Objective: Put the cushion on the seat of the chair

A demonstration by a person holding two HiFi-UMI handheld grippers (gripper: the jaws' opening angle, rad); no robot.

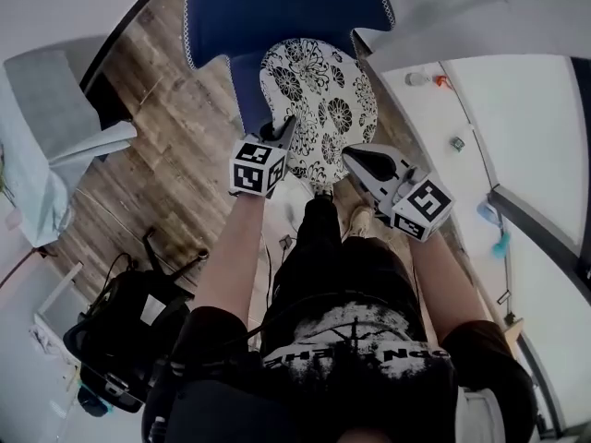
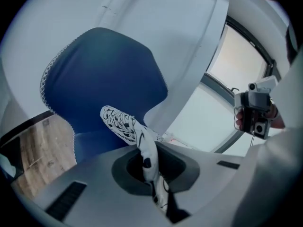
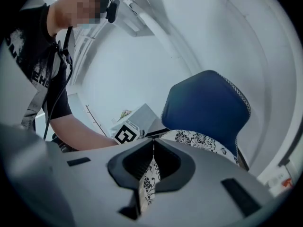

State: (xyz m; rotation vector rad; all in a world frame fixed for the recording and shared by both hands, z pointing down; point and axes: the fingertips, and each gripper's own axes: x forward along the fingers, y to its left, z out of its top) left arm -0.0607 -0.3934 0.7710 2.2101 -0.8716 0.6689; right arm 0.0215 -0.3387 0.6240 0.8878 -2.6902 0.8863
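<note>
L gripper (image 1: 284,132) & R gripper (image 1: 353,158) pinch cushion (image 1: 323,100) edges; only head view shows full disc over chair (image 1: 277,17).

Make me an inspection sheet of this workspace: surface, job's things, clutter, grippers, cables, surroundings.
Surface: wood-plank floor; white surface at right.
Job's things: blue chair; round flower-patterned cushion held over its seat, not yet let go.
Clutter: black bag at lower left; small items on the white surface.
Grippers: left gripper and right gripper each shut on the cushion's near edge.
Cables: black cable by the bag.
Surroundings: grey furniture piece at left.
</note>
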